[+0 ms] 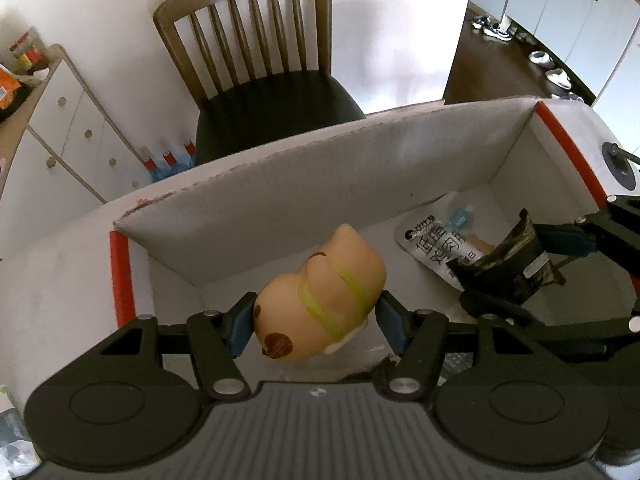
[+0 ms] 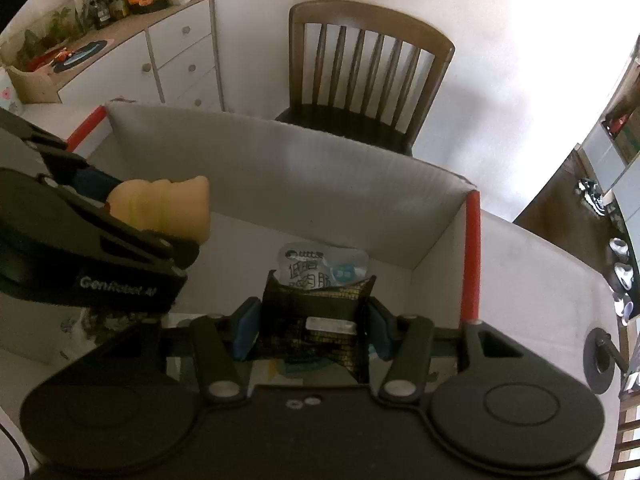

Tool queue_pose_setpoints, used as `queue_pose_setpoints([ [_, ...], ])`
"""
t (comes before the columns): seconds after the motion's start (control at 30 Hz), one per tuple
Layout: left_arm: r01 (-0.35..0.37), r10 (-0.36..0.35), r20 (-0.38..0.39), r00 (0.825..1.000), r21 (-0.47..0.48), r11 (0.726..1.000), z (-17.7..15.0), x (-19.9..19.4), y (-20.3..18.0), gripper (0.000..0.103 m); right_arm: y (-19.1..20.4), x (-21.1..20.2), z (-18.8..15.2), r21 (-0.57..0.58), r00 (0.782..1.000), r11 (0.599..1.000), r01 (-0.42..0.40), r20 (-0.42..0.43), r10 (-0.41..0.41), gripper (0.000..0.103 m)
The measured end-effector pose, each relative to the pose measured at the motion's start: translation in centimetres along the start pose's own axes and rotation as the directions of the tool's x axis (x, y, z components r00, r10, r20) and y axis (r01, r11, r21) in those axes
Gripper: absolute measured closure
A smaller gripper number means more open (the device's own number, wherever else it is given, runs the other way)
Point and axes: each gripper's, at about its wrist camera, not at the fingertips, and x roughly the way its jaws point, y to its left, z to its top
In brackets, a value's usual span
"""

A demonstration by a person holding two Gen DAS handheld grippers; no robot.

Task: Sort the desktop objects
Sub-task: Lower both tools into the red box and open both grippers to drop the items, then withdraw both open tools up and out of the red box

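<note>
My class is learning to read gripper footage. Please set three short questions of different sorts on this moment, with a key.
1. True or false: the left gripper holds a dark foil snack packet.
2. What already lies on the floor of the white cardboard box?
3. Choose: the beige rubber animal toy with green stripes is A) on the wooden chair, B) over the box, between blue-padded jaws.

Key: 1 false, the right gripper holds it. 2 a clear printed food pouch. 3 B.

We hold both grippers tilted steeply downward, our left gripper with blue pads clamped on a toy, our right gripper at its three o'clock, pads pinching a dark packet.
</note>
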Motion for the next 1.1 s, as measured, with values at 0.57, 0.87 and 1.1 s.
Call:
queue_pose_setpoints([
  [0.57, 0.011, -0.012, -0.062, 0.998, -0.005, 1.0, -1.1, 1.5, 0.2, 0.04, 1.1, 0.4, -0.4, -0.044, 1.0, 0.999, -0.013, -0.027, 0.012, 0.045],
  [0.87, 0.011, -0.011, -0.039, 0.999, -0.015, 1.0, -0.8, 0.3, 0.0, 0.036, 0.9, -0.7, -0.3, -0.041, 1.0, 0.999, -0.008, 0.001, 0.008, 0.036],
  [1.1, 0.016, -0.016, 0.0, 1.0, -0.023, 1.0, -0.7, -2.1, 0.2, 0.036, 0.5, -2.7, -0.4, -0.041, 0.999, 0.999, -0.023, 0.023, 0.024, 0.036],
])
